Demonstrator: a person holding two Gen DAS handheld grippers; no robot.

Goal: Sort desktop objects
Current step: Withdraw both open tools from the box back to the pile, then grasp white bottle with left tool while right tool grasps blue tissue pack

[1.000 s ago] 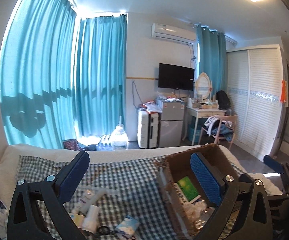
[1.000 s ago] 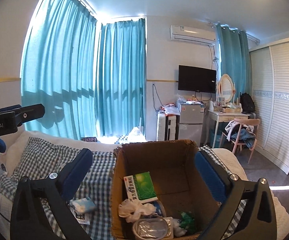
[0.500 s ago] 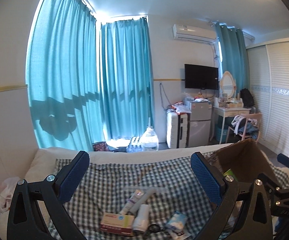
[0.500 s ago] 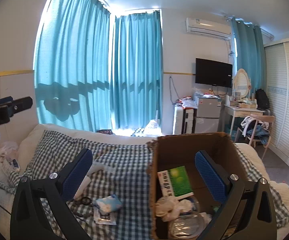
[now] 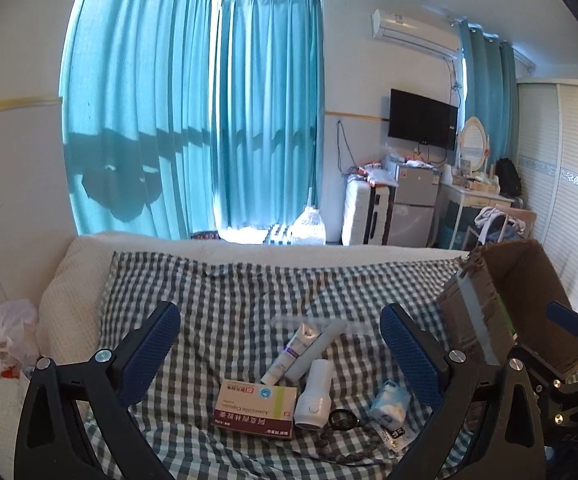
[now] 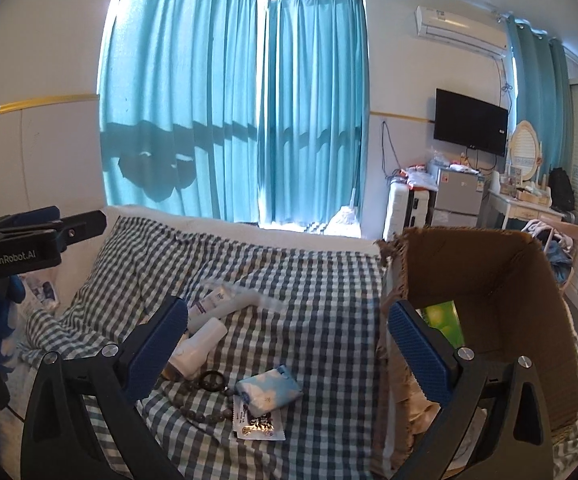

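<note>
Cardboard box (image 6: 489, 280) now at right; your empty, wide-open hand-held grippers (image 5: 281, 344) (image 6: 289, 344) have swung back over the remaining medicine box (image 5: 255, 408).

Daylight through teal curtains (image 5: 193, 120); sharp focus; fisheye-bent edges.

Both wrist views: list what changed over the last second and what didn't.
Both grippers swung leftward, away from the cardboard box, which slid to the right edge of each view. The left gripper now faces the medicine box and tubes; the right gripper faces the tissue pack. Both stayed open and empty; the items stayed put.
</note>
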